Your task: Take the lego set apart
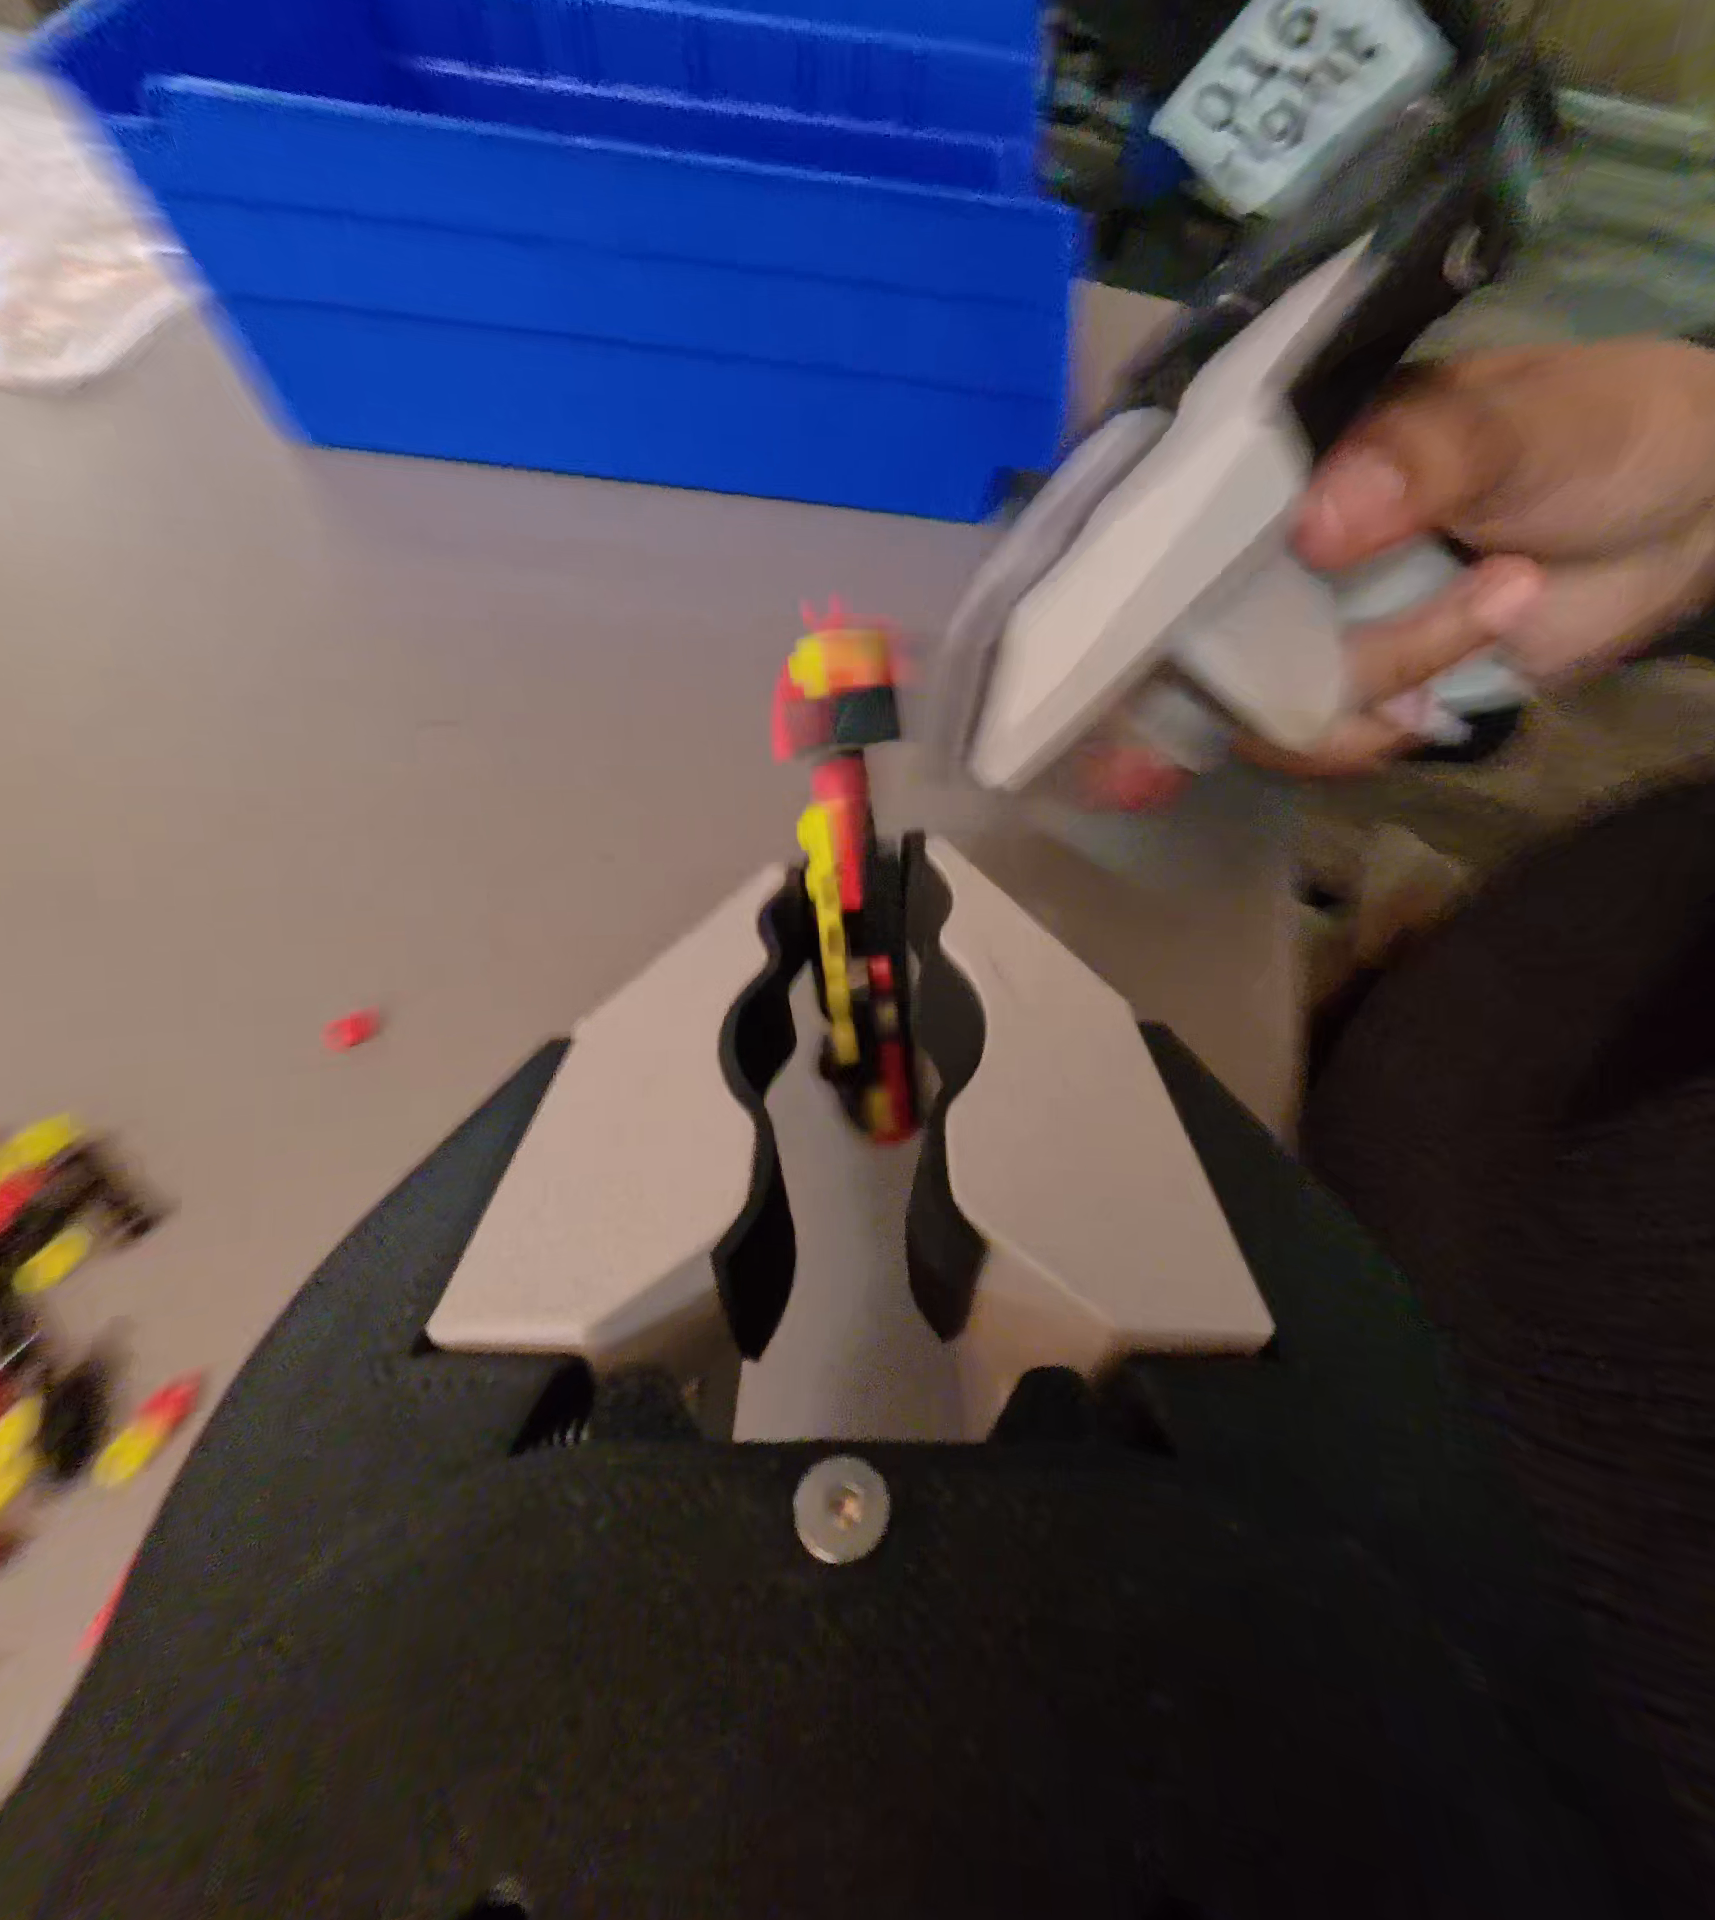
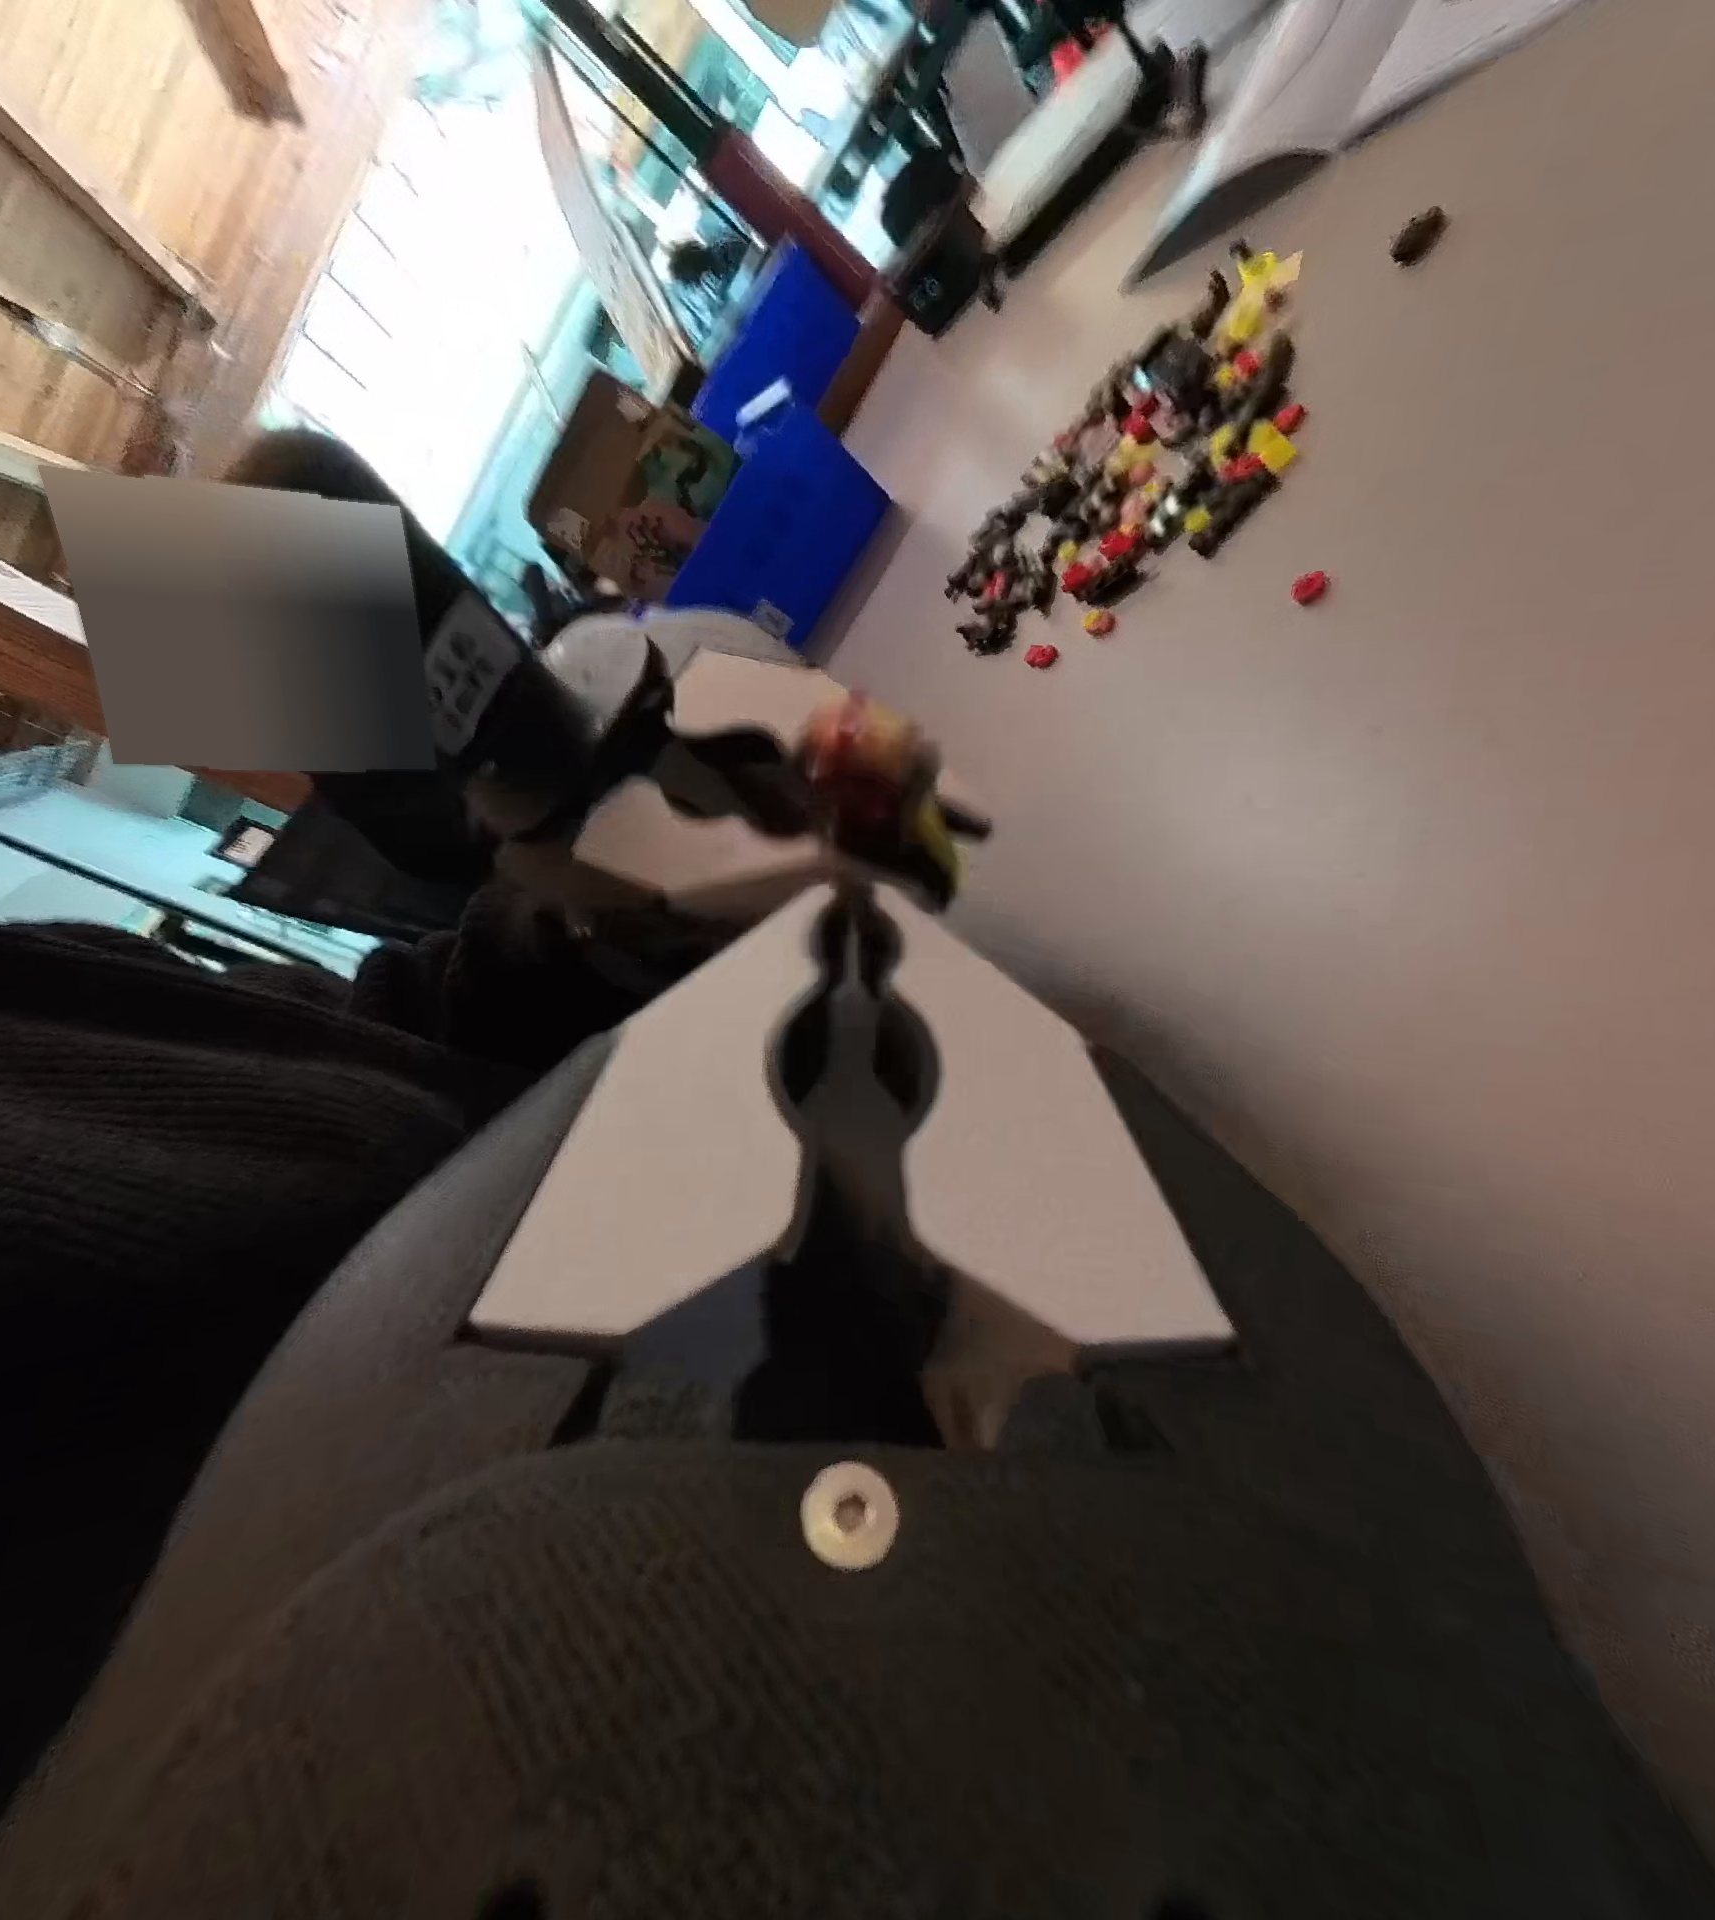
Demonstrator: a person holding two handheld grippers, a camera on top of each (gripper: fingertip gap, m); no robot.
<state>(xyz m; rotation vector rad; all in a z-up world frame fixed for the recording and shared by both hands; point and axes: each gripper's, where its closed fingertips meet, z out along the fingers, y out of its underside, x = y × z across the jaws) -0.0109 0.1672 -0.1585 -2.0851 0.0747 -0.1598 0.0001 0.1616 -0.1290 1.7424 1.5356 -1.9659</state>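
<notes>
Left gripper (image 1: 858,883), grey wedge fingers with wavy black pads, clenched on a slim red, yellow and black lego assembly (image 1: 848,831) held above the smooth beige counter (image 1: 520,727). Right gripper (image 2: 851,914) pinched on a small dark stem of the same piece. Loose bricks (image 2: 1144,468) scattered on counter. Ribbed blue plastic bin (image 1: 624,260) behind.

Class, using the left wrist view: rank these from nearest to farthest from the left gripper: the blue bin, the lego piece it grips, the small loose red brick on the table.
1. The lego piece, clamped between the fingers of the left gripper.
2. The small loose red brick, on the table to the left.
3. The blue bin, at the back of the table.
</notes>
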